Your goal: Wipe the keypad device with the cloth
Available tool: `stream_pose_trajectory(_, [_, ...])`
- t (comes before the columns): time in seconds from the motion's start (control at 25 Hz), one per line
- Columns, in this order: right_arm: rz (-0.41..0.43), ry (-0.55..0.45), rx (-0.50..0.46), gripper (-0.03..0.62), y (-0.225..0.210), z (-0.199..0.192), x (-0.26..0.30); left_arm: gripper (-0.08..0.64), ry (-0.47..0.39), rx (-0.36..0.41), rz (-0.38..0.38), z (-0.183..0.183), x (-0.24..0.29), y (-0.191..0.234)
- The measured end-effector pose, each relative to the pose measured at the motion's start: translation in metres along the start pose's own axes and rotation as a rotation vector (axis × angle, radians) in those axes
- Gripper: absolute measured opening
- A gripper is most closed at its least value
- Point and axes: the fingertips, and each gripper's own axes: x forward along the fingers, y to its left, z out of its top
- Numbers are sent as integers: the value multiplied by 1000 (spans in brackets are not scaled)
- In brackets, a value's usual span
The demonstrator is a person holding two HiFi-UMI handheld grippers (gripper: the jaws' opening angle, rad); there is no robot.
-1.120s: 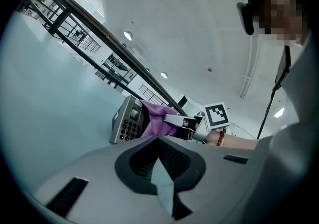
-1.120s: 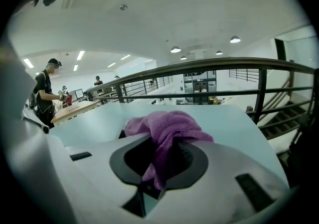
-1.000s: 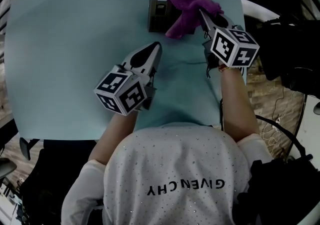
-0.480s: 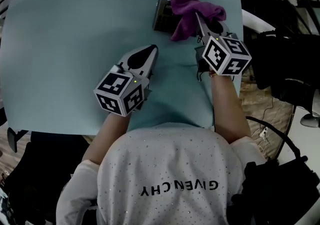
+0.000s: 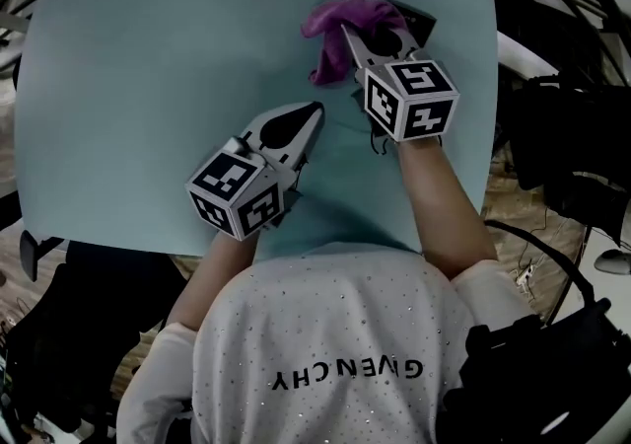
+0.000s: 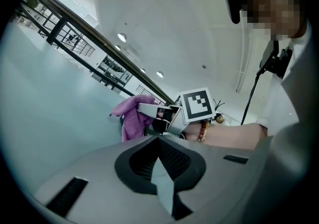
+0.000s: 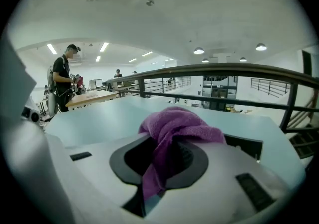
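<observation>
Overhead plus two low views — cloth (image 5: pixel 340 23) shared

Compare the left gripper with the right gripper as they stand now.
The left gripper has its fingers shut on nothing; the right gripper has its fingers shut on the purple terry cloth. The left gripper sits over a bare part of the pale-blue table; the right gripper reaches farther across it, to the dark keypad device. Both have their fingers together.

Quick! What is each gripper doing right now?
Left gripper: shut, holding nothing.
Right gripper: shut on the cloth.
</observation>
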Motion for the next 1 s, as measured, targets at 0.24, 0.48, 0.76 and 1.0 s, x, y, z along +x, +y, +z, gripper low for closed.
stream_pose_trajectory(0.24, [-63, -30, -12, 57, -16, -7, -6, 0, 2, -9, 21, -3, -9, -3])
stream_pose_trajectory(0.48, [-88, -63, 35, 57, -48, -16, -24, 0, 54, -34, 5, -17, 11, -18])
stream_pose_trajectory(0.76, [-84, -124, 125, 55, -76, -24, -46, 0, 57, -52, 59, -30, 19, -34])
stream_pose_trajectory(1.0, [-97, -167, 210, 55, -104, -30, -57, 0, -33, -64, 143, -22, 15, -38])
